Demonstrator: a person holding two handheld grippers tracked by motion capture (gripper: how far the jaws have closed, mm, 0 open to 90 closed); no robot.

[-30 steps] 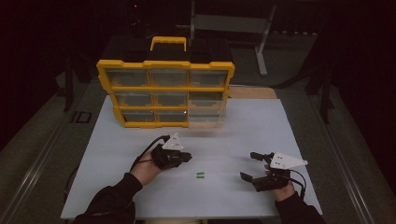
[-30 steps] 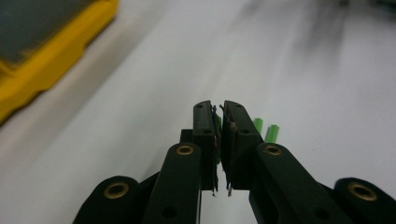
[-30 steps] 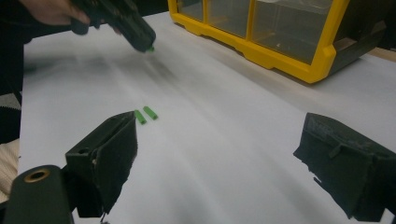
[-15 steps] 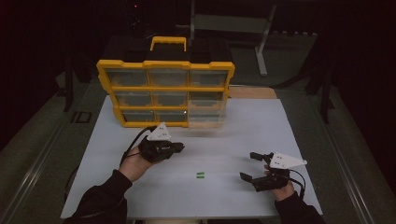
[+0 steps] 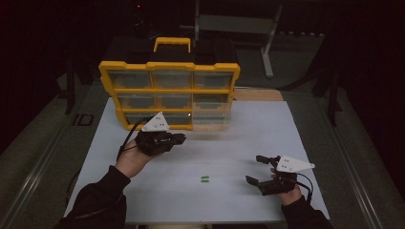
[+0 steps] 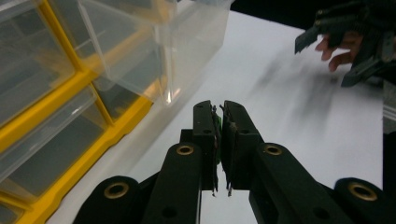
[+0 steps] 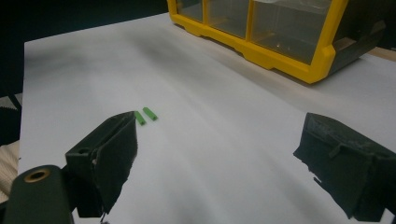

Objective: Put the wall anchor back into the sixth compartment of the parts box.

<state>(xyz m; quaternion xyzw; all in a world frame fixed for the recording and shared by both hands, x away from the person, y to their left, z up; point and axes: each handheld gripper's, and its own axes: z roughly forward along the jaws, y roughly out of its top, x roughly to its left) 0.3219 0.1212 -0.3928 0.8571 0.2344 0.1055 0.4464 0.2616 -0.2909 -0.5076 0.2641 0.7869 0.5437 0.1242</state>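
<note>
My left gripper (image 5: 177,138) hovers above the white table, just in front of the yellow organizer (image 5: 169,90). In the left gripper view its jaws (image 6: 218,109) are shut on a thin green piece (image 6: 217,127), and they point toward a clear drawer (image 6: 187,51) pulled out of the organizer's lower right. My right gripper (image 5: 254,169) rests near the front right of the table with its jaws wide open (image 7: 219,140) and nothing between them. Two small green pieces (image 7: 145,115) lie side by side on the table (image 5: 205,179), to the left of that gripper.
The organizer has a yellow handle (image 5: 172,44) and several clear drawers. The white tabletop (image 5: 267,129) stretches between the organizer and both hands. A wooden board (image 5: 258,94) lies behind the table's far right corner. Dark floor surrounds the table.
The left hand has lifted off the table and moved left and toward the organizer, jaws still shut. The right gripper has stayed where it was.
</note>
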